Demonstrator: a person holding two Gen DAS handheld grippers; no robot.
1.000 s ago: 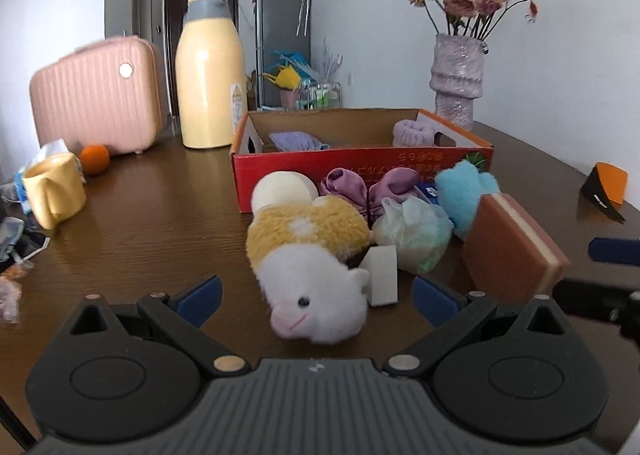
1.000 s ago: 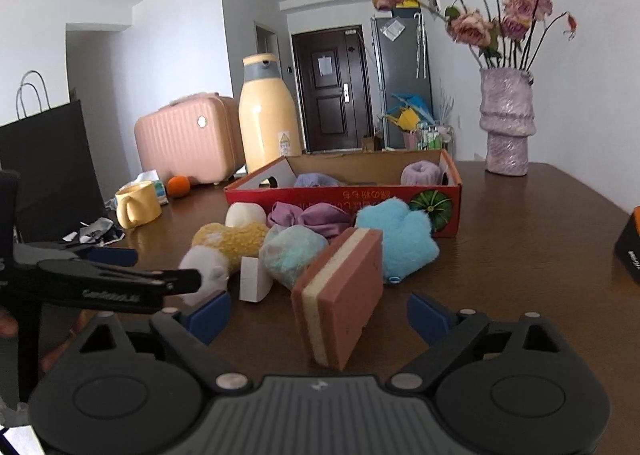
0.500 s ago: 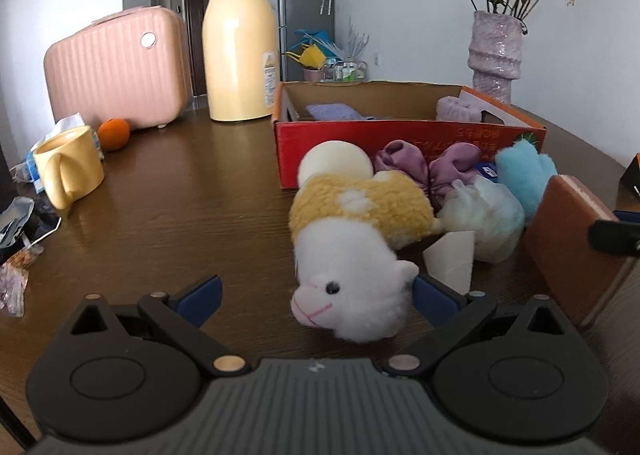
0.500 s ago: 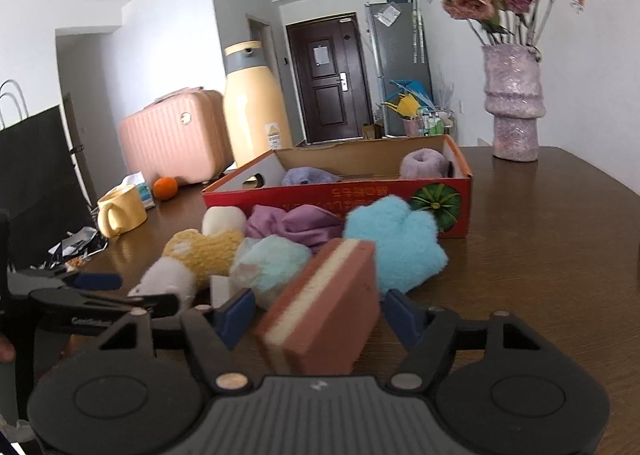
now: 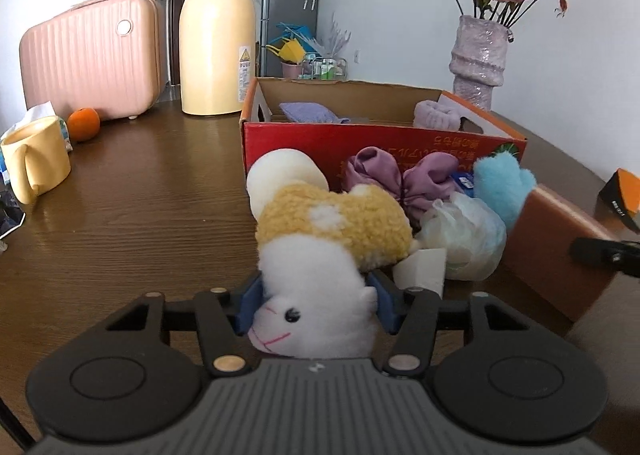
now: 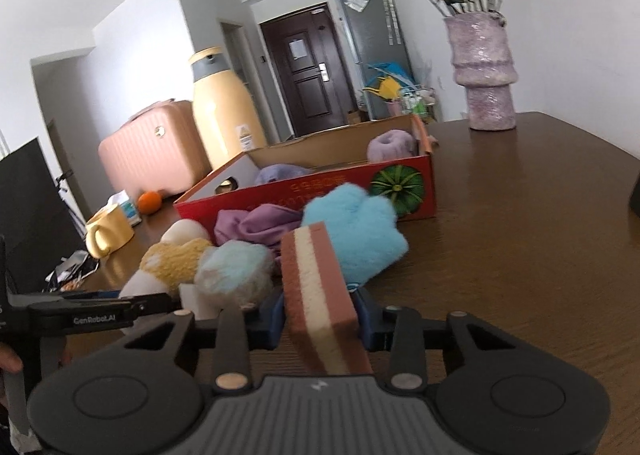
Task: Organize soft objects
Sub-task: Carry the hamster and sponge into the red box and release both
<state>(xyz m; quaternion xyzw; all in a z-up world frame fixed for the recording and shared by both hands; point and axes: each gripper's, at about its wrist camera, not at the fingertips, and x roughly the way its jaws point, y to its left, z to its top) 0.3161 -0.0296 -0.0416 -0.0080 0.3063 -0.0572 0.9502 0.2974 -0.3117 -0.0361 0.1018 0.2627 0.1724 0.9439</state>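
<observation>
Down at table level, the left gripper (image 5: 313, 305) has its blue pads pinching the white head of the plush (image 5: 320, 255), which lies on the table (image 5: 140, 207) with its yellow fleecy body stretching away toward the box (image 5: 380, 143). It's held low and pretty much level, fingers pointing straight at the pile.

The right gripper (image 6: 320, 317) is clamped on the sponge (image 6: 320, 295) (the brown one with a cream stripe through the middle), pads pressed on its two broad faces. This view is tilted, so the gripper looks rolled a bit to one side, and the sponge sticks forward and up out of the fingers. You can also see the left gripper's arm poking in from the left edge there.

Rest of the soft stuff is bunched right in front of the box: a cream ball (image 5: 284, 179) touching the plush's back, a purple scrunchie (image 5: 400, 179) against the red box wall, a pale mesh pouf (image 5: 468, 239) just beside the plush, a white wedge (image 5: 424, 271) in front of that, and a blue fluffy paw (image 6: 356, 231) behind the sponge.

Inside the box there's a purple cloth (image 5: 308, 113) on the left and a lilac fuzzy thing (image 5: 434, 115) on the right.

Further out: yellow mug (image 5: 34, 159), orange (image 5: 83, 124), pink suitcase (image 5: 92, 59), big cream flask (image 5: 218, 31), and a vase (image 5: 478, 59) of flowers.
</observation>
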